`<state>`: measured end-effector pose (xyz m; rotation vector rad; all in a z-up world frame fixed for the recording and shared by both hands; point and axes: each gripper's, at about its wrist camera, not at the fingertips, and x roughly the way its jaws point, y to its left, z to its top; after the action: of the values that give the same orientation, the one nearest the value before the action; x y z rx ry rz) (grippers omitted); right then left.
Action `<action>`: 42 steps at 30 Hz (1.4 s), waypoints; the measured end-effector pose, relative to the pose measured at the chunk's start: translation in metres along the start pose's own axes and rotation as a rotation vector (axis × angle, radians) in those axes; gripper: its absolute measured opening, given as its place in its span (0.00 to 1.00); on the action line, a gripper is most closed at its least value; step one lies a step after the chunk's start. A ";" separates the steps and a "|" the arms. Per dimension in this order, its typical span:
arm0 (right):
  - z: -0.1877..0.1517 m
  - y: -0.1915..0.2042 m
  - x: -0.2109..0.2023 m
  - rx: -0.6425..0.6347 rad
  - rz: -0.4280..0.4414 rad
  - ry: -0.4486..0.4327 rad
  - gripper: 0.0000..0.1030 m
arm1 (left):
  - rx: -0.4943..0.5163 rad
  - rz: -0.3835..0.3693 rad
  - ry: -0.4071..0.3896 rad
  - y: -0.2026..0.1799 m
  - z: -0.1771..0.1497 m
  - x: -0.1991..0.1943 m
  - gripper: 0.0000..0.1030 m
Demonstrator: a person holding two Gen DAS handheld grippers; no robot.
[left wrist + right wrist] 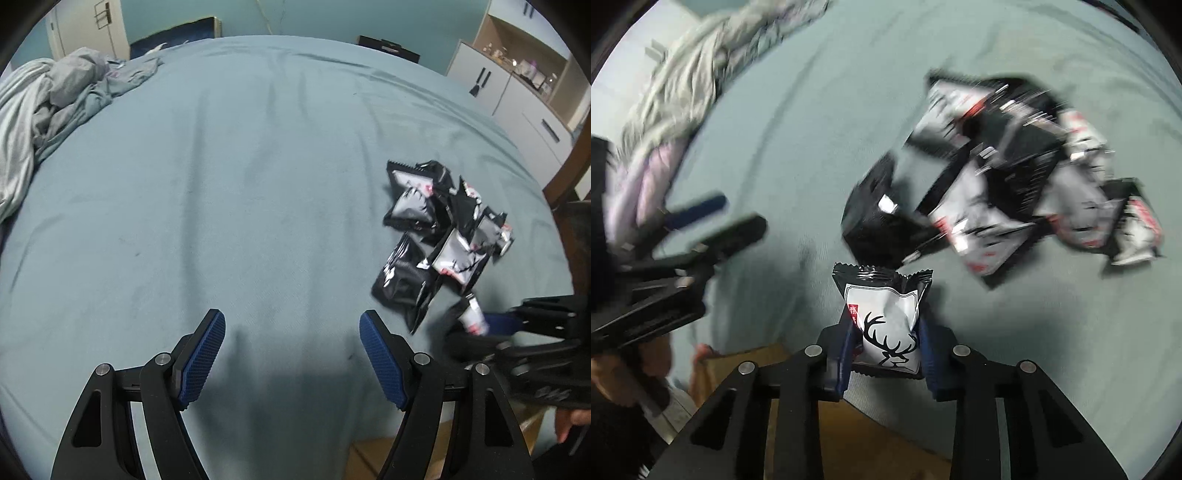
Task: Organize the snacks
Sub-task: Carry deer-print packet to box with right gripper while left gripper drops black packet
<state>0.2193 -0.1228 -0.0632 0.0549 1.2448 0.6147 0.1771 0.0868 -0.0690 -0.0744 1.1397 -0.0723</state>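
A pile of black-and-white snack packets [443,236] lies on the blue-green bed sheet [258,166] at the right; it also shows blurred in the right wrist view [1015,177]. My left gripper [293,354] is open and empty, above bare sheet left of the pile. My right gripper [886,343] is shut on a snack packet with a deer print [886,325], held upright near the bed's edge. The right gripper with its packet also shows in the left wrist view [476,325], just below the pile. The left gripper shows at the left of the right wrist view [701,221].
Crumpled grey bedding [44,107] lies at the far left of the bed. White cabinets [517,92] stand at the back right. A wooden floor or box [757,373] shows under the bed's near edge. Dark furniture [569,177] stands at the right.
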 end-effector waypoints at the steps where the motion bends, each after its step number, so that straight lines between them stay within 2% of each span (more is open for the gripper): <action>1: -0.001 -0.004 -0.008 0.014 0.011 -0.023 0.28 | 0.020 -0.007 -0.008 -0.004 0.003 0.000 0.74; 4: -0.009 -0.013 -0.042 0.053 0.032 -0.104 0.28 | 0.134 -0.055 -0.046 -0.025 0.012 -0.001 0.74; 6: -0.021 -0.016 -0.068 0.072 0.062 -0.138 0.28 | 0.186 -0.105 -0.042 -0.036 0.015 0.002 0.77; 8: -0.032 -0.013 -0.098 0.060 0.054 -0.185 0.28 | 0.253 -0.150 -0.030 -0.051 0.017 0.008 0.78; 12: -0.072 -0.022 -0.154 0.076 0.071 -0.306 0.29 | 0.398 -0.141 -0.001 -0.081 0.018 0.022 0.79; 15: -0.113 -0.032 -0.170 0.120 0.169 -0.411 0.29 | 0.393 -0.180 0.056 -0.086 0.021 0.038 0.82; 17: -0.146 -0.042 -0.166 0.145 0.239 -0.416 0.29 | 0.368 -0.179 0.091 -0.086 0.024 0.050 0.82; 18: -0.162 -0.050 -0.164 0.162 0.246 -0.409 0.29 | 0.364 -0.168 0.104 -0.086 0.026 0.056 0.81; 20: -0.191 -0.056 -0.153 0.217 0.226 -0.392 0.29 | 0.366 -0.150 0.120 -0.087 0.026 0.064 0.73; 21: -0.202 -0.058 -0.148 0.249 0.219 -0.379 0.30 | 0.376 -0.128 0.106 -0.088 0.025 0.065 0.62; 22: -0.208 -0.060 -0.144 0.274 0.214 -0.370 0.30 | 0.388 -0.105 0.090 -0.089 0.024 0.063 0.46; 23: -0.208 -0.058 -0.143 0.283 0.215 -0.365 0.30 | 0.390 -0.095 0.084 -0.088 0.025 0.061 0.44; 24: -0.206 -0.055 -0.141 0.282 0.215 -0.361 0.30 | 0.381 -0.097 0.086 -0.087 0.024 0.058 0.35; 26: -0.197 -0.053 -0.137 0.275 0.189 -0.357 0.30 | 0.316 -0.124 0.080 -0.079 0.023 0.048 0.34; 29: -0.185 -0.051 -0.124 0.280 0.153 -0.322 0.30 | 0.266 -0.167 -0.010 -0.069 0.016 0.019 0.33; 31: -0.179 -0.040 -0.119 0.269 0.120 -0.296 0.30 | 0.280 -0.153 -0.084 -0.066 0.010 -0.009 0.33; 34: -0.172 -0.023 -0.120 0.225 0.085 -0.287 0.30 | 0.292 -0.163 -0.146 -0.065 -0.004 -0.049 0.33; 39: -0.172 -0.004 -0.127 0.171 0.089 -0.326 0.30 | 0.367 -0.191 -0.194 -0.082 -0.036 -0.093 0.34; 42: -0.175 -0.003 -0.127 0.170 0.115 -0.322 0.30 | 0.416 -0.206 -0.188 -0.088 -0.061 -0.110 0.34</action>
<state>0.0412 -0.2344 -0.0140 0.3569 0.9820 0.5719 0.0737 0.0082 0.0138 0.1688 0.9068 -0.4744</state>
